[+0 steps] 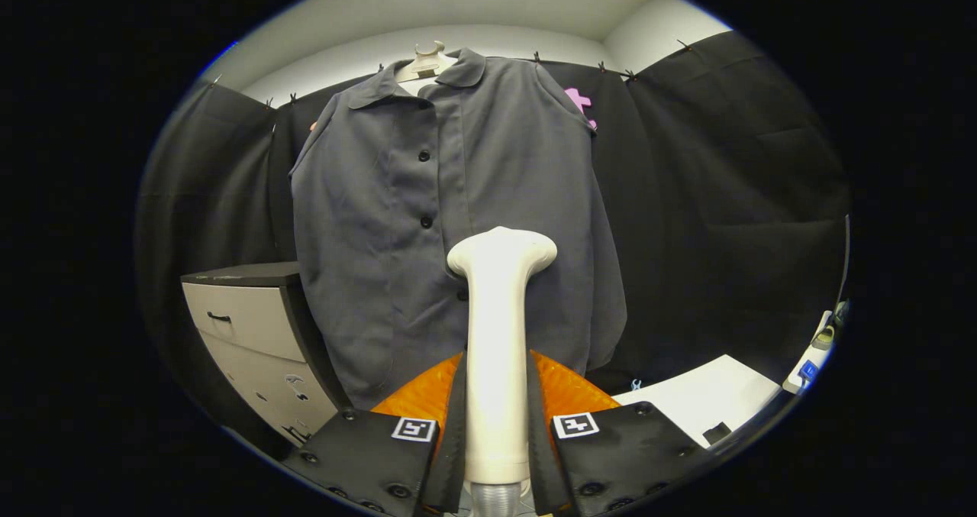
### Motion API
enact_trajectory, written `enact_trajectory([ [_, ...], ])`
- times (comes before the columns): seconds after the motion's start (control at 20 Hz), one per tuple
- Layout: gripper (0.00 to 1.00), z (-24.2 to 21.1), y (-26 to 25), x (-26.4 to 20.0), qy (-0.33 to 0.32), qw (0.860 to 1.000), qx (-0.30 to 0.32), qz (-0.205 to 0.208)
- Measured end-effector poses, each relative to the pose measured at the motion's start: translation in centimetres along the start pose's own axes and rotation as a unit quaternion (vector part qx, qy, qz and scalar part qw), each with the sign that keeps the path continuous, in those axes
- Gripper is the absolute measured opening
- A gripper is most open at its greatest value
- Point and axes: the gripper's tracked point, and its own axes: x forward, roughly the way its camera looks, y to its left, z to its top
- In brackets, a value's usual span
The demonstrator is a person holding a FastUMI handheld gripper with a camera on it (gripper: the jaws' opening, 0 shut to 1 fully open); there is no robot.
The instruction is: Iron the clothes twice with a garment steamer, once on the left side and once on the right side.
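Your gripper (496,395) is clamped, both fingers pressing the cream plastic garment steamer (498,334); its head sits low before the dark grey buttoned shirt (458,219) on a pale hanger (425,60); judged advice: stroke each side slowly, head flat; no legible brand or writing.

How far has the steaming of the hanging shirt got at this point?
Done: the gripper is shut on the white garment steamer, both fingers pressing its handle. In hand: its head is raised before the dark grey button-up shirt on the hanger, near the placket. Whether it touches the fabric is unclear. Left: nothing shows either side finished.
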Motion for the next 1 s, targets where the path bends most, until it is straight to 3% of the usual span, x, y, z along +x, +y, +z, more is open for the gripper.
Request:
enact_trajectory([
  [0.45,0.42,4.8,1.7,-2.7,-0.033,0.999,-0.003,-0.009],
  [1.0,0.42,12.9,11.9,-9.7,-0.117,0.993,-0.022,-0.001],
])
